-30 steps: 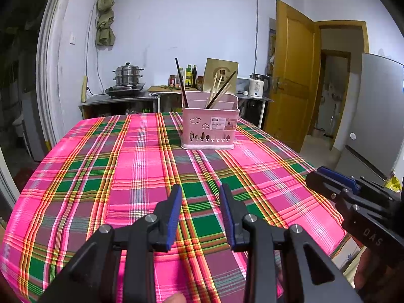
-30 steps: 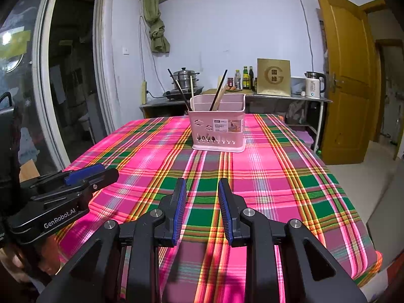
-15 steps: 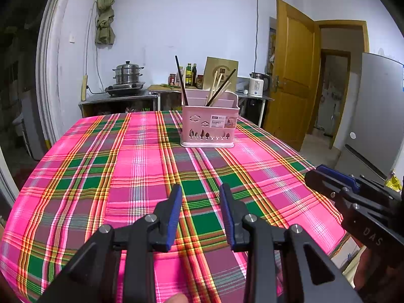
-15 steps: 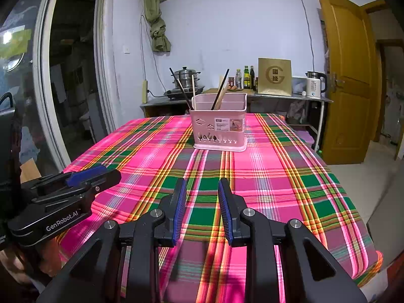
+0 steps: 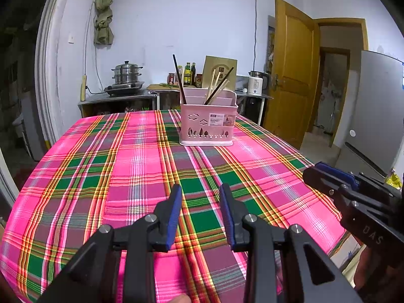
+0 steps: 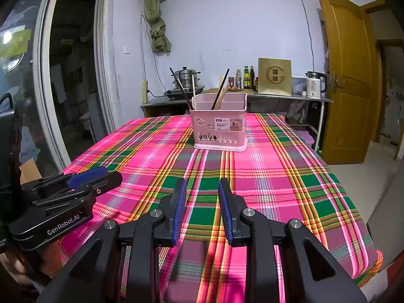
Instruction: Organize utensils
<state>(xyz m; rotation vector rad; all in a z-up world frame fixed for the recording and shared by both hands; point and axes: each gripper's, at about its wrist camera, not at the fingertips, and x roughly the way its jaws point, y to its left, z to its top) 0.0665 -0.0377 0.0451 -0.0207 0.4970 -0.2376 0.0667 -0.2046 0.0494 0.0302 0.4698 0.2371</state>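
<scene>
- Apparently the sorting is done or not yet begun: the pink plastic utensil basket point(image 5: 208, 122) stands far down the plaid-covered desk point(image 5: 101, 176), dark and pale chopsticks point(image 5: 219, 85) inside.
- The left tongs point(image 5: 200, 197) and right tongs point(image 6: 202, 192) hover spread and empty.
- A next move would need a reach forward.

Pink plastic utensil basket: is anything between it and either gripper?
Nothing visible. Only bare pink plaid tablecloth lies between the left gripper, the right gripper and the pink plastic utensil basket. Both grippers are open and empty.
</scene>
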